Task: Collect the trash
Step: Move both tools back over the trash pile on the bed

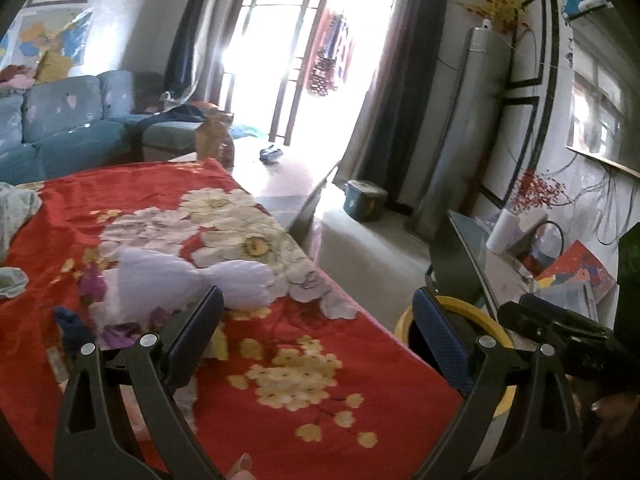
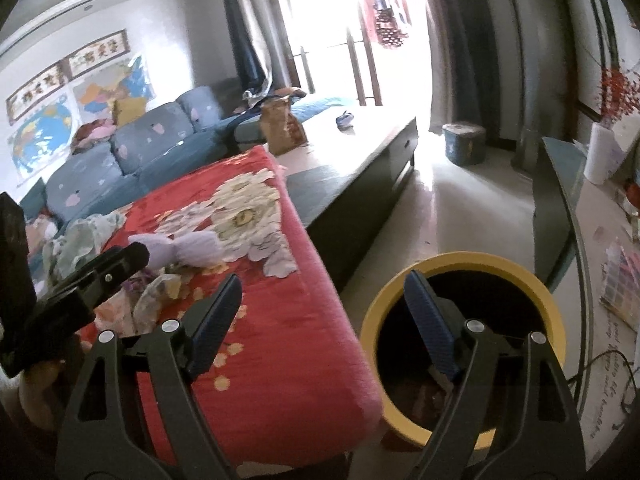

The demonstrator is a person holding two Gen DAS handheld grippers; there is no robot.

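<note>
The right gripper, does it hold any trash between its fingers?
No, the right gripper stands open and empty, one finger above the yellow bin.

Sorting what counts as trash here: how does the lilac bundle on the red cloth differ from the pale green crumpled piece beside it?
The lilac bundle is pinched at the middle like a bow; the pale green piece is a loose crumpled heap. The lilac one lies nearer the cloth's flower print, the green one nearer the sofa. Both rest on the red cloth.

Yellow-rimmed bin beside the bed, crumpled paper scraps atop.
</note>
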